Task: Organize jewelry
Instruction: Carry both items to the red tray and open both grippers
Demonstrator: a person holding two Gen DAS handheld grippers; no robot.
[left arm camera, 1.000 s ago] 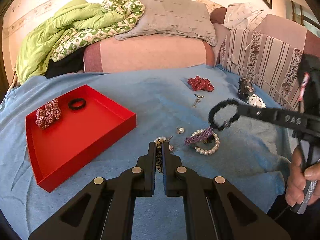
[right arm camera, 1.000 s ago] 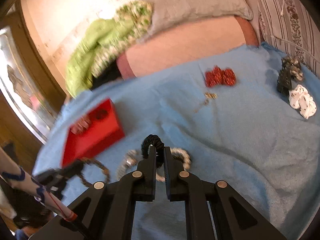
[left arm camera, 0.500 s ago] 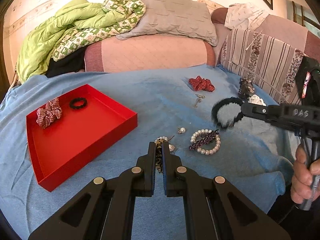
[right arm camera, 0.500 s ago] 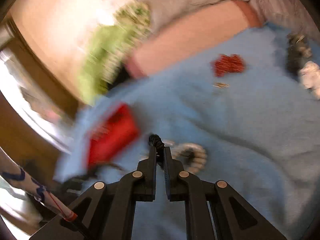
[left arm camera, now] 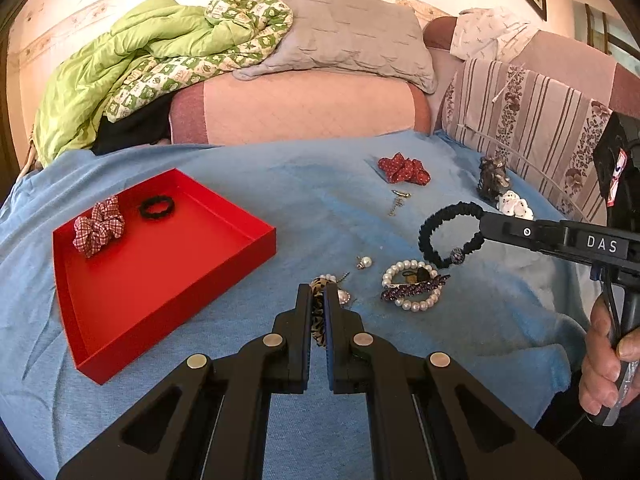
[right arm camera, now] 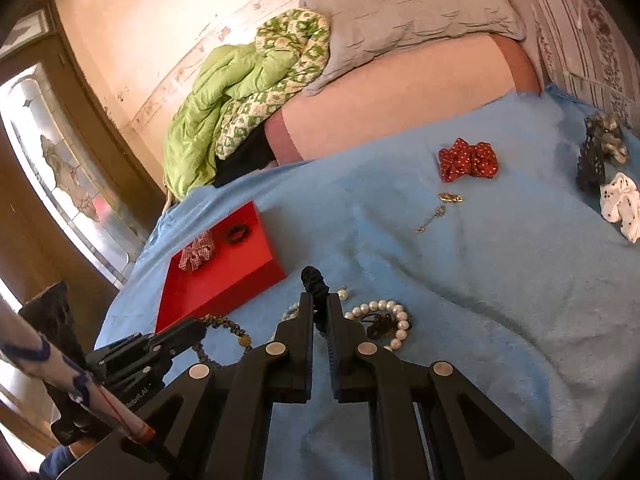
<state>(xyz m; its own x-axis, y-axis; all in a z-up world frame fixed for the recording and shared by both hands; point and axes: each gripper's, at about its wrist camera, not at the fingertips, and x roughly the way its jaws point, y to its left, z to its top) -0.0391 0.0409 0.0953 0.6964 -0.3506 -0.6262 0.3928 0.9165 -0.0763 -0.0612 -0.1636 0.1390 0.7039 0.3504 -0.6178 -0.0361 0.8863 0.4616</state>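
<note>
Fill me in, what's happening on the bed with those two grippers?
A person is sorting jewelry and hair ties into a red tray. The right gripper is shut on a black hair tie, held above the blue blanket. The left gripper is shut on a leopard-print band. The tray already holds a plaid scrunchie and a small black tie.

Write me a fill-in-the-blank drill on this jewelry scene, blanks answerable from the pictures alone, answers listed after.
1. The right gripper is shut on a black ____ hair tie.
2. The tray holding a plaid scrunchie is colored ____.
3. The purple hair clip lies across a bracelet made of ____.
4. The left gripper grips a band with a ____ print.

Answers: beaded; red; pearls; leopard
</note>
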